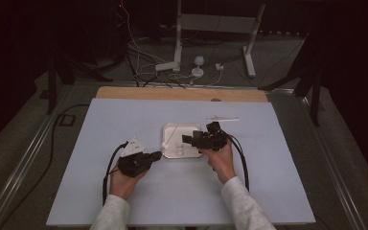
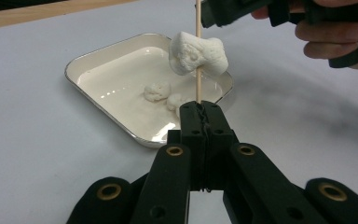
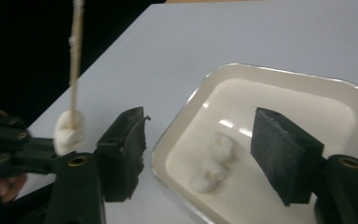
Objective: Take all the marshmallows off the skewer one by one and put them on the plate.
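I am partway through threading marshmallows onto a skewer. My left hand-held gripper [image 2: 200, 109] has its jaws pinched tight on the bottom end of the thin wooden skewer [image 2: 198, 79], holding it upright at the near rim of the tray [image 2: 98, 53]. One marshmallow [image 2: 196, 52] is already speared and sits partway down the stick, above the left jaws. The shallow white tray lies at the middle of the pale counter [image 1: 124, 115], and seen from the right hand-held gripper's own camera two more marshmallows [image 3: 212, 168] rest loose on its floor, near its middle. My right hand-held gripper [image 3: 200, 154] hangs over the tray with its jaws standing apart and nothing between them; the loose marshmallows lie below the gap. From above, the left hand [image 1: 124, 175] rests low at about eight o'clock from the tray, forearm flat toward me, gripper pointing toward two o'clock. The right hand [image 1: 223, 158] is at about four o'clock from the tray, wrist turned inward so its gripper points toward nine o'clock across the tray. A second stick [image 1: 223, 119] lies on the counter at about one o'clock from the tray. I judge the next move is to lower the right jaws around one loose marshmallow, close gently so it does not squash, then carry it to the skewer's tip while the left hand stays steady.
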